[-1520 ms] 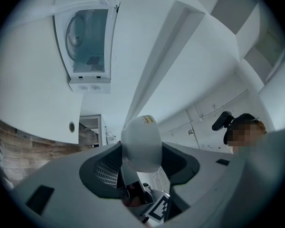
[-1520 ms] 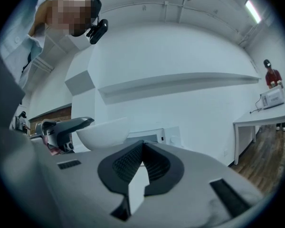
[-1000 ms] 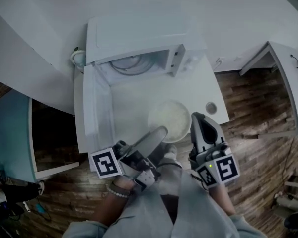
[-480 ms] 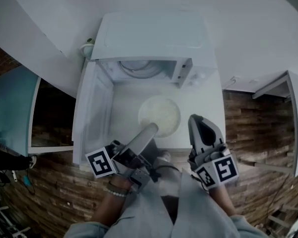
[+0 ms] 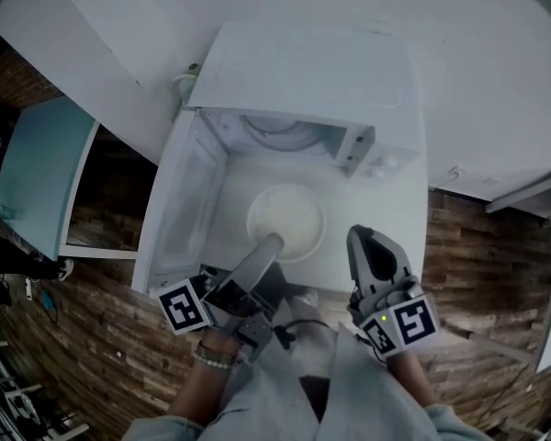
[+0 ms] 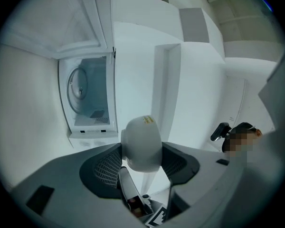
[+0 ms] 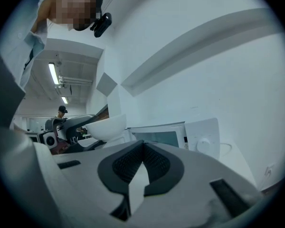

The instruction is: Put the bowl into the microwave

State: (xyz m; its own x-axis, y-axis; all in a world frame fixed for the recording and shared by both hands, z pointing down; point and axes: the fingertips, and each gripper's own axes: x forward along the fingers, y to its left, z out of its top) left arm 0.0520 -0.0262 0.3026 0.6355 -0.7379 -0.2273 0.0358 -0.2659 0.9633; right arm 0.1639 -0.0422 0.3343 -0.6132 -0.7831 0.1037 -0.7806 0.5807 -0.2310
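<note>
Bowl (image 5: 289, 211) — pinched in left gripper (image 5: 270, 243), microwave (image 5: 303, 72) open

smooth bowl (image 5: 286, 220), wood-plank floor (image 5: 101, 338)

The bowl (image 5: 286, 220), held in the left claw (image 5: 272, 243), is now squarely in front of the microwave's (image 5: 303, 72) open cavity (image 5: 280, 136) and nearer to it. A second ago it hung toward the control panel (image 5: 386, 159) side. The right claw (image 5: 359, 235) has also come nearer the microwave.
</note>
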